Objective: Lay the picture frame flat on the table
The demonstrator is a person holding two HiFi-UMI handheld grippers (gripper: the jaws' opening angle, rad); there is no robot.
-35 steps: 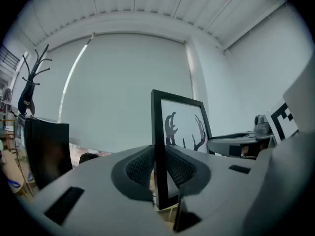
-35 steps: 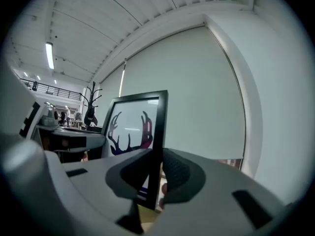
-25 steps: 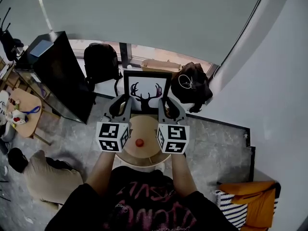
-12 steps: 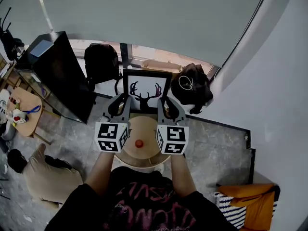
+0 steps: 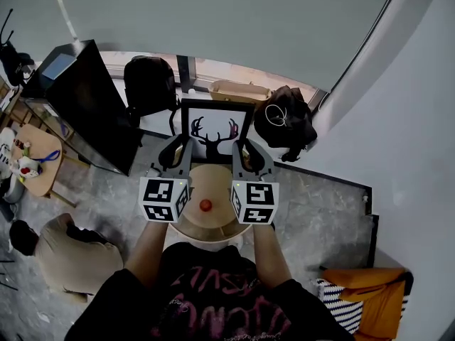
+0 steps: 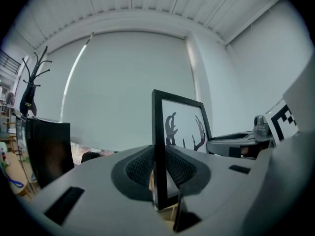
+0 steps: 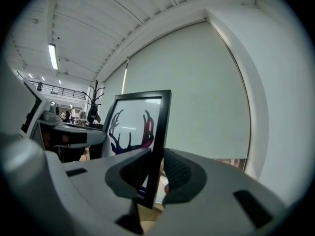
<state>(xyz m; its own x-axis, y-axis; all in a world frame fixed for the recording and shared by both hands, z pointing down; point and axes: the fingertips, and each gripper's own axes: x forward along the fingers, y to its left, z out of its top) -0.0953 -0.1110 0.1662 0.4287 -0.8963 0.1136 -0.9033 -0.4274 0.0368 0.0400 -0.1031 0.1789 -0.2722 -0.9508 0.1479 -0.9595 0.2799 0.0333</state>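
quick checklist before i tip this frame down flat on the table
1. Left gripper shut on the left edge of the black picture frame with the antler print: ok.
2. Right gripper shut on its right edge: ok.
3. Frame upright and level between the grippers: ok.
4. Landing spot on the round wooden table free: not ok, a small red round object lies mid-table.
5. Frame's bottom edge touching the table: cannot tell.
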